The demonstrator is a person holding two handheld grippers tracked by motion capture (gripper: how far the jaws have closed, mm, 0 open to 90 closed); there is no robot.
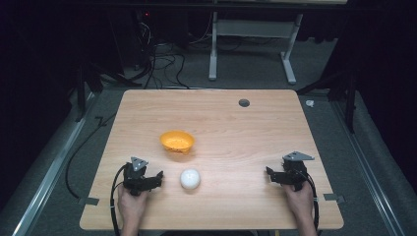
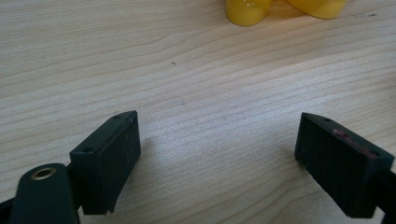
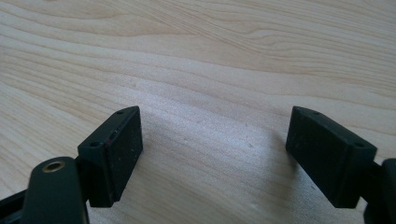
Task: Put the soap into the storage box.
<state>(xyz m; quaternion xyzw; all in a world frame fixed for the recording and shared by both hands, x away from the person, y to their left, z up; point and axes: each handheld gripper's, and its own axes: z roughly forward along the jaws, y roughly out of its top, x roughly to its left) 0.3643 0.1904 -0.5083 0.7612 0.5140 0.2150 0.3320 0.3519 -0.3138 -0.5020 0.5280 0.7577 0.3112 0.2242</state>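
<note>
The left gripper (image 1: 158, 175) rests on the surface (image 1: 236, 132) near its front-left corner, fingers (image 2: 109, 158) spread wide with only bare wood between them. Just to its right, apart from it, lies the white ball (image 1: 190, 179), close to the front edge and left of centre; behind it, toward mid-surface, sits the orange bowl (image 1: 177, 141), mouth up and tipped slightly toward the front edge. The ball, being round, has no long axis and points nowhere, so any approach angle serves. Judged step: reach for the ball. Recommended: keep the fingers spread, straddle its widest part and close gently to prevent rolling. The right gripper (image 1: 269, 174) rests near the front-right corner, fingers (image 3: 116, 149) equally wide apart, empty.
</note>
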